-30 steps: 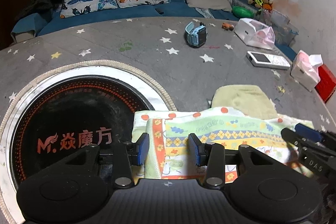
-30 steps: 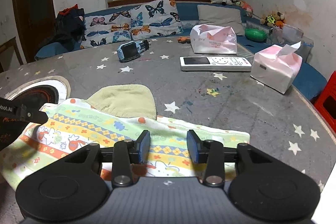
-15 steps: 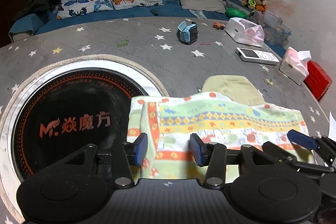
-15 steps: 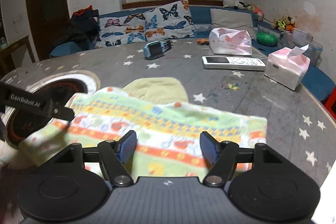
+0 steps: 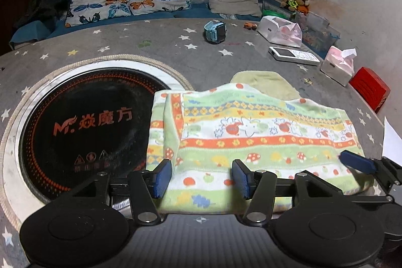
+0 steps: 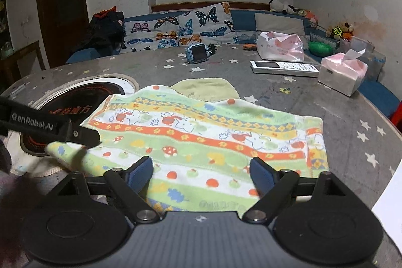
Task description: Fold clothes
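My left tongs (image 5: 201, 177) stand open over the near edge of the patterned towel (image 5: 251, 132), their blue pads spread apart with nothing between them but the cloth lying below. My right tongs (image 6: 201, 173) are open too, wider still, hovering over the same towel's near edge from the other end. The towel lies on the round grey star-printed desk (image 5: 150, 42), its left end doubled over in a fold that overlaps the rim of the black induction hob (image 5: 83, 122) set into the desk at nine o'clock from the cloth. At twelve o'clock from the towel, partly tucked under its far edge, I see a pale yellow-green cloth (image 6: 206, 89).

Farther out at twelve o'clock sits a blue smartwatch (image 6: 198, 53). Toward two o'clock lie a white remote (image 6: 284, 66), a pink tissue pack (image 6: 341, 72) and a white-and-pink plastic bag (image 6: 281, 45), all well apart from the towel. In the left view, one blue pad of the right tongs shows at four o'clock, above the towel's right corner. Behind the desk runs a blue sofa with butterfly cushions (image 5: 130, 1).
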